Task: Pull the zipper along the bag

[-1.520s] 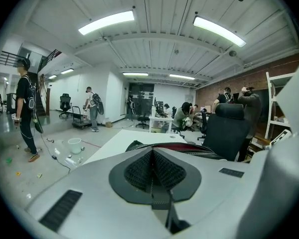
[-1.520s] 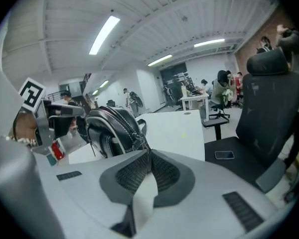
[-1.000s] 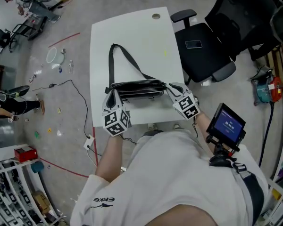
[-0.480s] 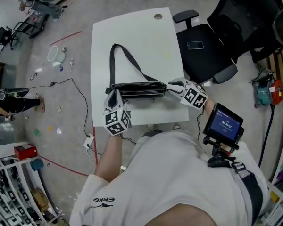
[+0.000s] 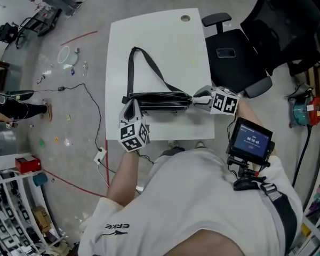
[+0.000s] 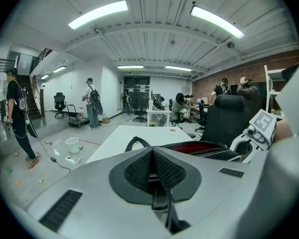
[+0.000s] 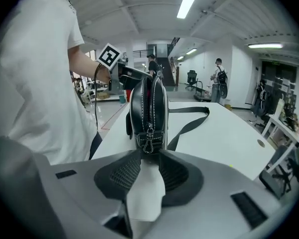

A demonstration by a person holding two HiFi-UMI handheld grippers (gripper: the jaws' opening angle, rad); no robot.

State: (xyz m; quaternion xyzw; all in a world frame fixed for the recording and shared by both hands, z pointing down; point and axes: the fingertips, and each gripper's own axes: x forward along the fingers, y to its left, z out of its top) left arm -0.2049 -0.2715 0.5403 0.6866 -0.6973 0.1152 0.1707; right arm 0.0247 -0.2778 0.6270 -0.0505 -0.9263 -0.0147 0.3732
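A black bag (image 5: 160, 100) lies lengthwise near the front edge of the white table (image 5: 165, 31), with its strap (image 5: 144, 68) looped toward the far side. My left gripper (image 5: 130, 110) is at the bag's left end. In the left gripper view it (image 6: 152, 156) is shut on a stitched black tab of the bag (image 6: 209, 153), and red lining shows along the bag's top. My right gripper (image 5: 197, 97) is at the bag's right end. In the right gripper view it (image 7: 149, 157) stands slightly open, with the zipper pull (image 7: 148, 144) hanging from the bag (image 7: 148, 101) just beyond its fingertips.
A black office chair (image 5: 240, 63) with a phone (image 5: 225, 53) on its seat stands right of the table. A small screen (image 5: 249, 140) is strapped near the person's right arm. Cables and litter lie on the floor (image 5: 69, 89) to the left.
My right gripper has swung from the front right corner to the bag's right end and now points along the bag. My left gripper has kept its hold.
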